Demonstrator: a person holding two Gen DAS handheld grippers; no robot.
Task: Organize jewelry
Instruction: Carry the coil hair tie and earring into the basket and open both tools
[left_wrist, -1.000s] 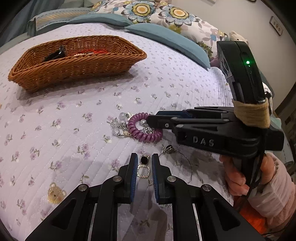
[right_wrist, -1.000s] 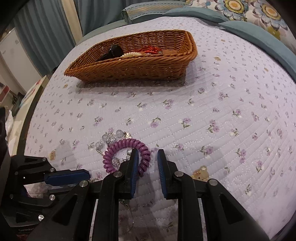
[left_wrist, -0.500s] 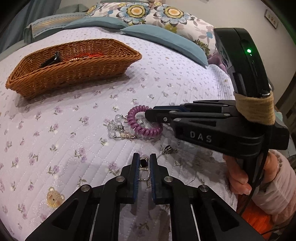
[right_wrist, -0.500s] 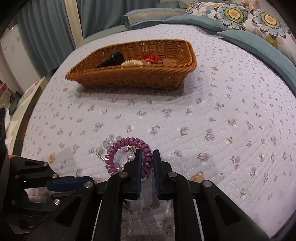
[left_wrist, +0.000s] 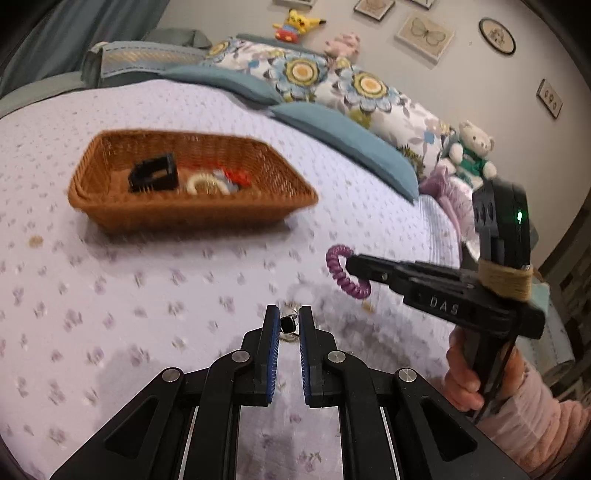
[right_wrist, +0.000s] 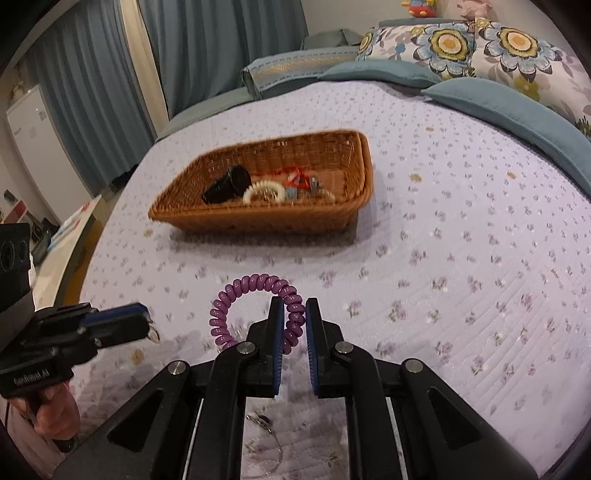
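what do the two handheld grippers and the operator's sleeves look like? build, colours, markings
Both the left gripper and the right gripper are black linkage frames with silver pivot bolts and blue ribbed pads. The right one carries "DAS" lettering, a twine wrap on its upright and a lit green LED; the left one's side lettering is too blurred to read. A pink ribbed sleeve covers the right wrist.

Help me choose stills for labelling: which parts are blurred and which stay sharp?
Left wrist view: basket and bedspread smeared, fingers crisp. Right wrist view: basket soft, purple coil bracelet and fingers sharp; fisheye bends both.
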